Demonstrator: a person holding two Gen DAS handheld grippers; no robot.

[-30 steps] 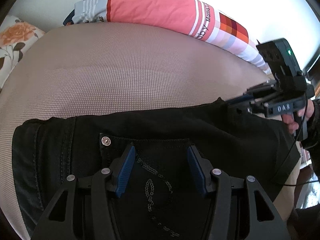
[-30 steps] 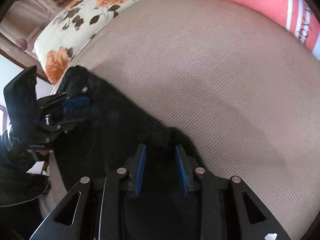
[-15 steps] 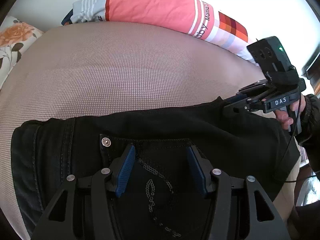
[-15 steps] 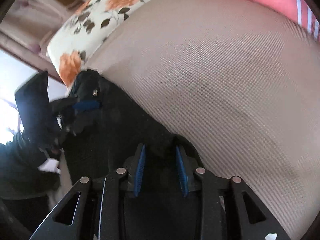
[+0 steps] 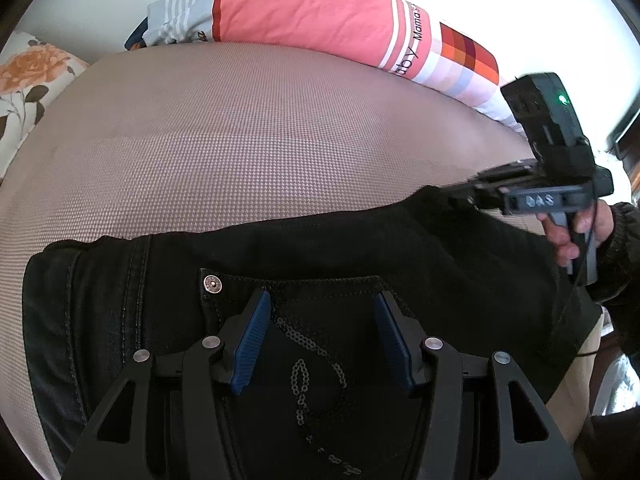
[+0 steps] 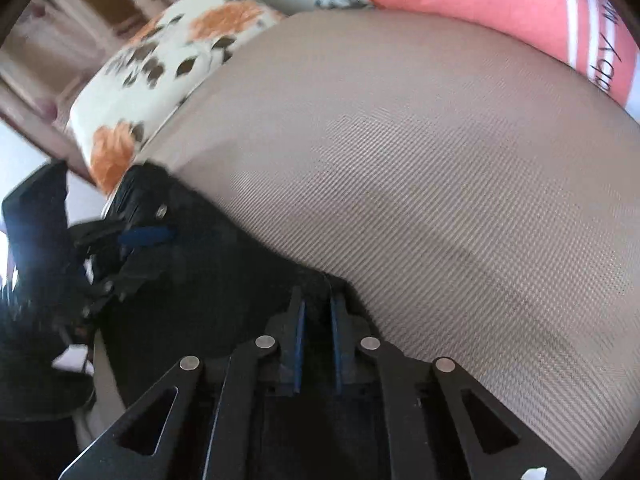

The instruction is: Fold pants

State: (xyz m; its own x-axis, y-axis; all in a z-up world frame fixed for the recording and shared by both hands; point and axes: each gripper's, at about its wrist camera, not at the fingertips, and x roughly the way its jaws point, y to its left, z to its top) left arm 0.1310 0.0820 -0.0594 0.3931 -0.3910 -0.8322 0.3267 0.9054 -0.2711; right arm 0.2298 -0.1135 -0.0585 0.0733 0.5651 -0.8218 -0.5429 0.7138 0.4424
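L wrist view: your left tongs [image 5: 320,320] sit wide apart over the sequin back pocket [image 5: 316,336] of the black pants [image 5: 360,248], which lie on the taupe bed [image 5: 260,140], nothing gripped. R wrist view: your right tongs [image 6: 318,312] are pinched narrow on the pants' far edge [image 6: 320,284]. Looks like the grab step before a fold; next, close the left on cloth, then lift both together.

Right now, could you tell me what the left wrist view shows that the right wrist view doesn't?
Only the left wrist view shows the sequined back pocket, its metal rivet, and the open left tool from behind. Only the right wrist view shows the right tool shut on the black pants. Both share the beige mattress, pink pillow and floral pillow.
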